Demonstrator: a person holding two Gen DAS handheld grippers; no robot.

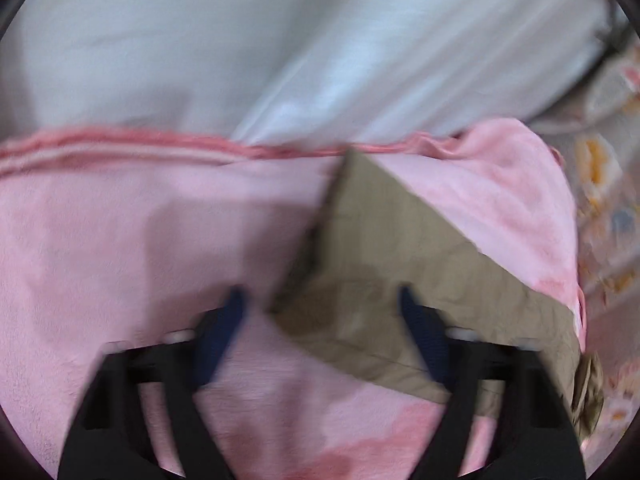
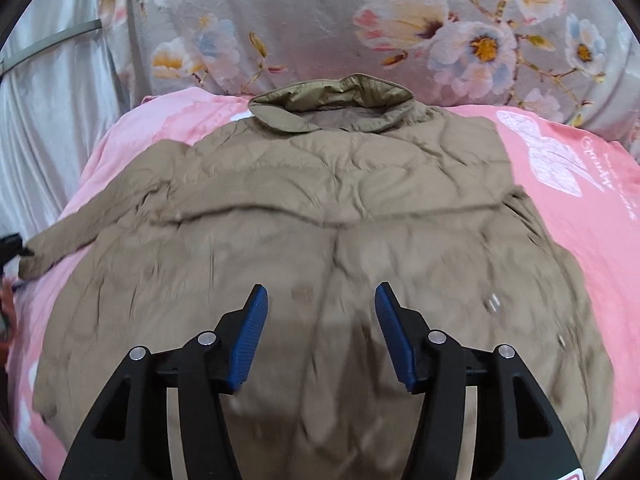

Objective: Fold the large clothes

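Note:
A tan quilted jacket lies spread flat on a pink blanket, collar at the far end. One sleeve stretches out to the left. My right gripper is open and empty, hovering above the jacket's lower middle. In the blurred left wrist view, my left gripper is open and empty above the end of a tan sleeve lying on the pink blanket.
A grey floral bedcover lies beyond the blanket. Pale silvery fabric lies past the blanket's edge and also shows at the left of the right wrist view. A dark object sits at the left edge.

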